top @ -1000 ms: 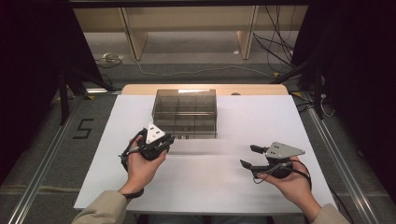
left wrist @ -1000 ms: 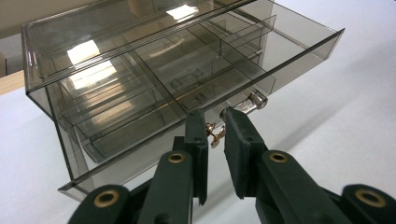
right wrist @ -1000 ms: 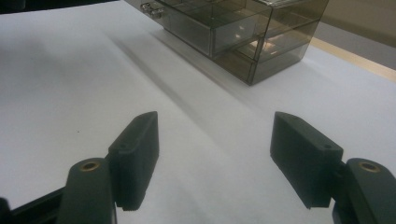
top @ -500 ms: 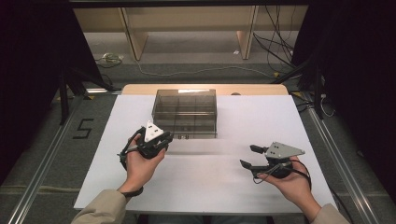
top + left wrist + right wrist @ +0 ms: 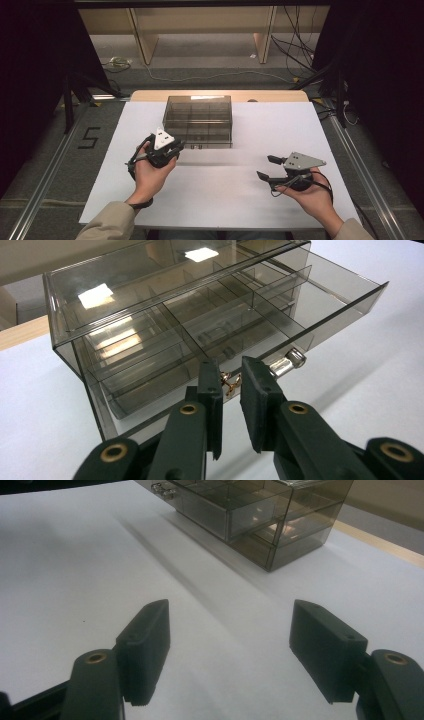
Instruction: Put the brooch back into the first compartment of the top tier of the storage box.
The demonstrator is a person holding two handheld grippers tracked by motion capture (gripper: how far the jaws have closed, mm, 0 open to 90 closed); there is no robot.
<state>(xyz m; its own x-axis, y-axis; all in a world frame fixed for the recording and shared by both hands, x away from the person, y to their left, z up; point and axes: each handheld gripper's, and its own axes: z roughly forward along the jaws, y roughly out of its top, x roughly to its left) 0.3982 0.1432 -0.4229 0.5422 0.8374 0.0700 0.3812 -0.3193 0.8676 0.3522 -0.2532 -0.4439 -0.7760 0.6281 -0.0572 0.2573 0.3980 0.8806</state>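
Little is moved since before; the left gripper (image 5: 230,390) is narrowed at the half-pulled drawer (image 5: 280,315) knob (image 5: 227,381), right gripper (image 5: 230,645) wide

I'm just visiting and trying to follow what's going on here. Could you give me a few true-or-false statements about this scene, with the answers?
1. The smoky clear drawer box stands on the white table. True.
2. The left hand-held gripper has its jaws close together at a small brass handle on the lower drawer. True.
3. The right hand-held gripper is clamped on the box. False: its jaws are wide apart over bare table, away from the box.
4. The upper drawer is pushed fully in. False: it sticks out of the box.
5. The drawer compartments hold tools. False: they look empty.
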